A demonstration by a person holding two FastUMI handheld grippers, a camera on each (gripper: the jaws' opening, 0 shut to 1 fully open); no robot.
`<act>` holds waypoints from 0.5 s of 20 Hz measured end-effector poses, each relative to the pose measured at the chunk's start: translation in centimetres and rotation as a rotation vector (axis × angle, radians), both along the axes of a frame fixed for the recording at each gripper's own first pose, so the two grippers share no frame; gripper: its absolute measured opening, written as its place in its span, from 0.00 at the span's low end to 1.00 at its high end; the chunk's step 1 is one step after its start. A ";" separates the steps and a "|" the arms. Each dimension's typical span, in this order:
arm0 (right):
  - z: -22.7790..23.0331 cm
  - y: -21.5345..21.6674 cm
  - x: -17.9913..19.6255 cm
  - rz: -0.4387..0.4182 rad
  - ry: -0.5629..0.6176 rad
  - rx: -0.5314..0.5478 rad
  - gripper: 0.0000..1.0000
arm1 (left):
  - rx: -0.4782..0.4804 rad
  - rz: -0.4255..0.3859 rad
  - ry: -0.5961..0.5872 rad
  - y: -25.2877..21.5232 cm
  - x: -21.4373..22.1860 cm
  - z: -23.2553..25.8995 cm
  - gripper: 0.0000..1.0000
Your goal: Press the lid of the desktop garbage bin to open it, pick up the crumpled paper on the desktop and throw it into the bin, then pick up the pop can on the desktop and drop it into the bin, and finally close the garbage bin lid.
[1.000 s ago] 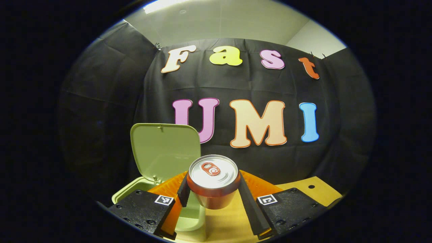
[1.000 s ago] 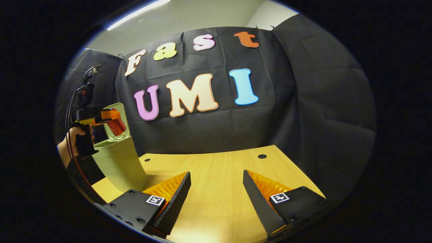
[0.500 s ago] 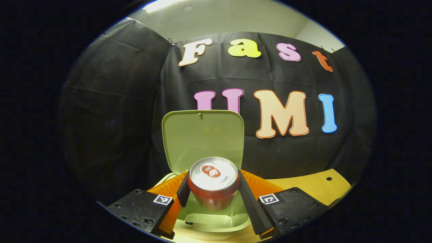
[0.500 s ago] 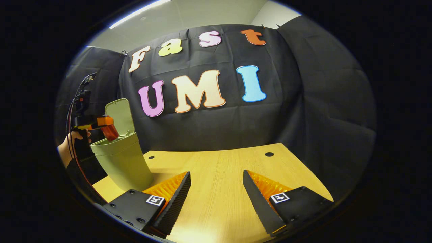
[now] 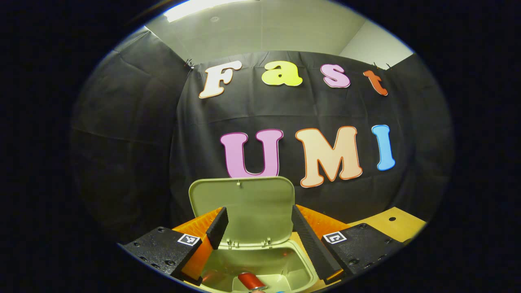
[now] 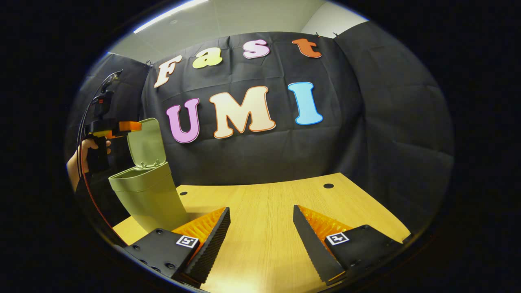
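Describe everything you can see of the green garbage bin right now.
The garbage bin is pale olive green, looks like smooth plastic, and tapers toward its base. It stands upright near the wooden table's left rear corner. Its lid, a rounded rectangle hinged at the back edge by two small hinges, stands open, nearly upright. Inside, the left gripper view shows a red pop can lying at the bottom. The left gripper hovers open above the mouth, touching nothing.
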State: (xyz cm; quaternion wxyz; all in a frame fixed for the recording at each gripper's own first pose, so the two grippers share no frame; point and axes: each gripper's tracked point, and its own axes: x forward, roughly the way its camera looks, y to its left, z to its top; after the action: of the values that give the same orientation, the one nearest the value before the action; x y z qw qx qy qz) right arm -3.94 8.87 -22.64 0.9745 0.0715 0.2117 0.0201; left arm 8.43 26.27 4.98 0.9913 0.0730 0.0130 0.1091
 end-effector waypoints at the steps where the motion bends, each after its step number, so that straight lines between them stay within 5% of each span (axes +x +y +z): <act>1: 0.0 0.4 -0.2 -0.011 -0.002 -0.003 0.97 | 0.001 -0.017 -0.011 0.2 0.7 0.6 0.96; 10: 0.6 2.0 -0.8 -0.072 -0.010 -0.031 0.97 | 0.018 -0.056 -0.029 3.9 7.0 4.4 0.95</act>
State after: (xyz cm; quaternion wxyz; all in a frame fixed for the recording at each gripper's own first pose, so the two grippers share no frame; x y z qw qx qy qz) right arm -4.78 10.83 -22.07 0.9766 0.0637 0.2044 -0.0179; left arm 15.40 30.12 9.40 0.9933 0.0806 -0.0046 0.0823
